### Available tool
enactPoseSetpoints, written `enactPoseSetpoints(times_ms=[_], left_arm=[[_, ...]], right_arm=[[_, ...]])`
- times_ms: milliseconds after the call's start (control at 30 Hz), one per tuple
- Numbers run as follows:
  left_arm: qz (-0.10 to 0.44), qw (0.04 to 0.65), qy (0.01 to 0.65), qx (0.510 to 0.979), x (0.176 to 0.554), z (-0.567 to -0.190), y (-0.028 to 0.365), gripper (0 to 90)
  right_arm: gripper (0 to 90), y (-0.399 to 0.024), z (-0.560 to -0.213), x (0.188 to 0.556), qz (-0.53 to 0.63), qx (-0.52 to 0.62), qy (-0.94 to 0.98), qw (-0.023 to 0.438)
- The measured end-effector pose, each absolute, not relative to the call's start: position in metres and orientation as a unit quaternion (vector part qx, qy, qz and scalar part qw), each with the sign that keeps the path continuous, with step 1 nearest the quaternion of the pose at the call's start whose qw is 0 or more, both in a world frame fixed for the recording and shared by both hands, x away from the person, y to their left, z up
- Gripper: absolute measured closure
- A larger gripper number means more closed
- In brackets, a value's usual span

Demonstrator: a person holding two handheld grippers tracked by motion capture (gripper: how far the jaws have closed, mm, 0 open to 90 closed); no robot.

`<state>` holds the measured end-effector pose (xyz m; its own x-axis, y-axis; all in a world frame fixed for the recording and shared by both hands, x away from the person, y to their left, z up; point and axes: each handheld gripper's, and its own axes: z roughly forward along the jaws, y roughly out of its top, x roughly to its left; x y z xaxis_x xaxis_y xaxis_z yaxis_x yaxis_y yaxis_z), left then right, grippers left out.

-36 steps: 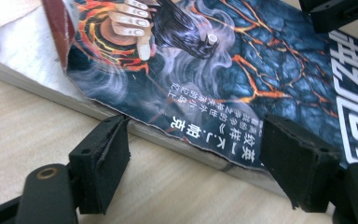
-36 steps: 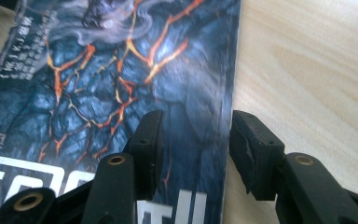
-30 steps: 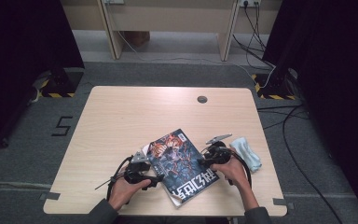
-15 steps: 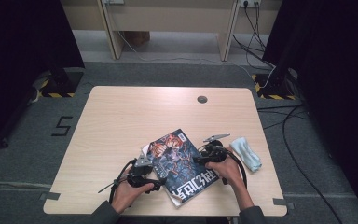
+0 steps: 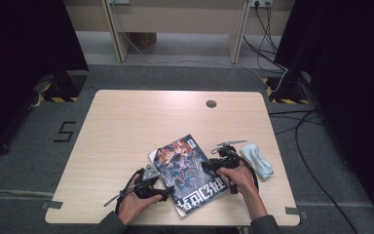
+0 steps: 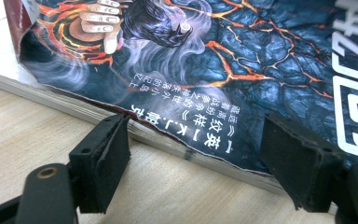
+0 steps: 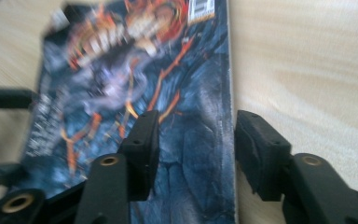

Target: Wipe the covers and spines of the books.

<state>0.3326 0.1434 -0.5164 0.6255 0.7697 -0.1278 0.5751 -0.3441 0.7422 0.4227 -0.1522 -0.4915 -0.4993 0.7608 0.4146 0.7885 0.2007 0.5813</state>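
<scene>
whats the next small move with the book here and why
Probably close the right gripper on the book edge: its jaws, just closing, straddle that edge without pressing. The left gripper stands open at the opposite edge, where the torn cover lies flat on the table.

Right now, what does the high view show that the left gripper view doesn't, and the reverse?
High view alone: the crumpled pale blue cloth right of the right gripper, the round grommet hole near the far edge, and the person's left hand.

Left gripper view alone: the torn, frayed lower edge of the cover, the stacked page edges, and small white print.

Both: the dark blue and orange illustrated book lying on the light wooden table, and the left gripper with jaws apart at the book's edge.
</scene>
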Motion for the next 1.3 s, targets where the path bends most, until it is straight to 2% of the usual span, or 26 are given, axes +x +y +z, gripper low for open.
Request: enactPoseSetpoints(times_ms=[67, 100, 267, 467, 533, 700, 967, 1300], left_arm=[[0.123, 0.394, 0.416, 0.81, 0.332, -0.516, 0.144, 22.9], [0.123, 0.395, 0.416, 0.809, 0.332, -0.516, 0.144, 22.8], [0.123, 0.394, 0.417, 0.81, 0.331, -0.516, 0.146, 23.0], [0.115, 0.392, 0.418, 0.811, 0.331, -0.513, 0.147, 25.2], [0.117, 0.399, 0.415, 0.809, 0.332, -0.507, 0.149, 28.7], [0.152, 0.428, 0.415, 0.788, 0.346, -0.487, 0.16, 26.1], [0.145, 0.44, 0.401, 0.791, 0.374, -0.481, 0.163, 20.1], [0.109, 0.447, 0.377, 0.804, 0.38, -0.493, 0.158, 14.9]], right_arm=[[65.5, -0.155, -0.486, 0.422, -0.423, -0.5, -0.754, 0.045], [66.5, -0.154, -0.484, 0.421, -0.434, -0.489, -0.754, 0.062], [70.1, -0.137, -0.465, 0.416, -0.403, -0.446, -0.799, 0.024], [73.7, -0.133, -0.465, 0.413, -0.378, -0.407, -0.831, -0.014], [75.2, -0.132, -0.464, 0.412, -0.375, -0.387, -0.842, -0.024], [77.4, -0.133, -0.459, 0.409, -0.358, -0.357, -0.861, -0.048], [78.5, -0.144, -0.452, 0.403, -0.364, -0.315, -0.875, -0.05], [80.2, -0.158, -0.446, 0.383, -0.37, -0.27, -0.888, -0.037]])
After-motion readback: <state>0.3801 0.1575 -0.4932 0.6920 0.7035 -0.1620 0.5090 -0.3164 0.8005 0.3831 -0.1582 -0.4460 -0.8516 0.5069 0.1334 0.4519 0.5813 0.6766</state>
